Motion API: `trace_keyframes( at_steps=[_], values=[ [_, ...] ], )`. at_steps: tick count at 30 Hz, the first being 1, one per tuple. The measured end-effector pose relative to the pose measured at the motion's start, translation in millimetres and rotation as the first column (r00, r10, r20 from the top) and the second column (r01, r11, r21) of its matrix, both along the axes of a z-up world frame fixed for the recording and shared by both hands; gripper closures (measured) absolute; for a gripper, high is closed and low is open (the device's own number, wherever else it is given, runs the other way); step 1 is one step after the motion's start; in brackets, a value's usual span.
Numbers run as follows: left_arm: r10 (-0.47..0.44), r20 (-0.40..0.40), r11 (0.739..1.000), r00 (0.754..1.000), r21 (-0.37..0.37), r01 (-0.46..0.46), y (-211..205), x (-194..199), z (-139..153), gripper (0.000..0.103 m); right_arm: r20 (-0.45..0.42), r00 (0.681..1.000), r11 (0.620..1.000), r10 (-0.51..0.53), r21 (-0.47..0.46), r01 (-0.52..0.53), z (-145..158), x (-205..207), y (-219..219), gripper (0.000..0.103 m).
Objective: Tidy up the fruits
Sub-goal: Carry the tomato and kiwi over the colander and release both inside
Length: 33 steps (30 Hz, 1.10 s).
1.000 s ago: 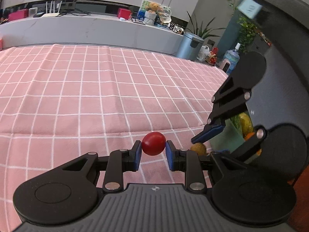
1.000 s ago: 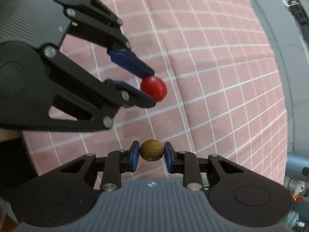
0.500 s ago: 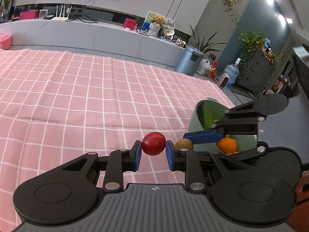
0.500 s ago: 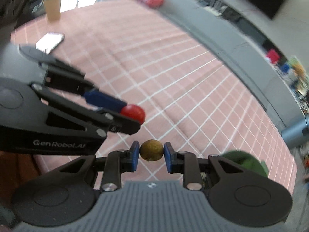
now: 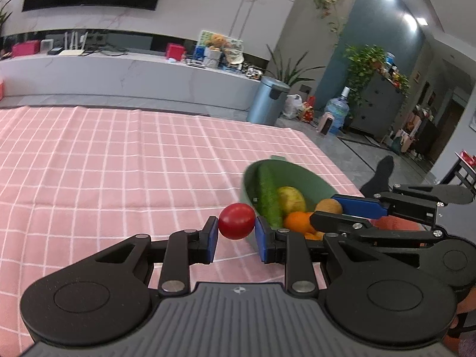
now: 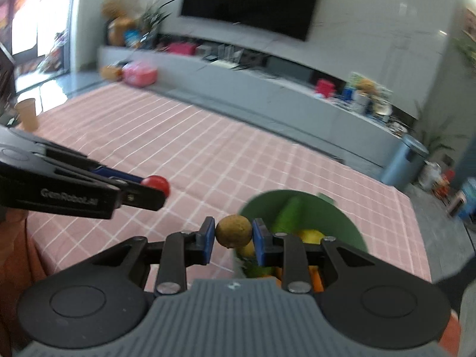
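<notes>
Grippers, gripping tomato (image 5: 237, 221) and brown fruit (image 6: 233, 231), have neared bowl (image 6: 342, 223).

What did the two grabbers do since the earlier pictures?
Both swung toward the green bowl, which now shows in both views; the right gripper rolled level. Nothing was taken or dropped: the left gripper keeps the red tomato, the right keeps the brown fruit.

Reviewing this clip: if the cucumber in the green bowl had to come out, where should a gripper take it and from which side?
Grip the cucumber on its upper half, fingers across its narrow width, coming from above. It leans lengthwise against the green bowl's wall, and its lower end is crowded by the yellow fruit and the orange, so only the raised part looks free. This is a judgement.
</notes>
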State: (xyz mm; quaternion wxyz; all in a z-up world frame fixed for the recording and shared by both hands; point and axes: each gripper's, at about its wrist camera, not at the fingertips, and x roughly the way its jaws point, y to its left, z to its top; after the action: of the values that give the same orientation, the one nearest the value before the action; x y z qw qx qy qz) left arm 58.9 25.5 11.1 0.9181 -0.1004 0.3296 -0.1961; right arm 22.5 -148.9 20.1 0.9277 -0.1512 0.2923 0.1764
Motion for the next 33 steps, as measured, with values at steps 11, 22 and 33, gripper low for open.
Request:
trace_keyframes(
  at_steps=[11, 22, 33],
  values=[
    [-0.096, 0.002, 0.995, 0.995, 0.014, 0.096, -50.6, 10.5, -2.8, 0.073, 0.036, 0.991, 0.987, -0.129, 0.095, 0.126, -13.4, -2.6, -63.1, 0.08],
    [-0.162, -0.04, 0.983, 0.986, 0.075, 0.165, -82.7, 33.2, -20.7, 0.073, -0.017, 0.986, 0.975, -0.164, 0.15, 0.165, -39.2, 20.2, -91.8, 0.08],
    [-0.254, -0.054, 0.952, 0.966, 0.165, 0.259, -119.4, 77.2, -38.4, 0.073, -0.081, 0.991, 0.993, -0.108, 0.045, 0.112, -55.8, 77.5, -107.1, 0.08]
  ],
)
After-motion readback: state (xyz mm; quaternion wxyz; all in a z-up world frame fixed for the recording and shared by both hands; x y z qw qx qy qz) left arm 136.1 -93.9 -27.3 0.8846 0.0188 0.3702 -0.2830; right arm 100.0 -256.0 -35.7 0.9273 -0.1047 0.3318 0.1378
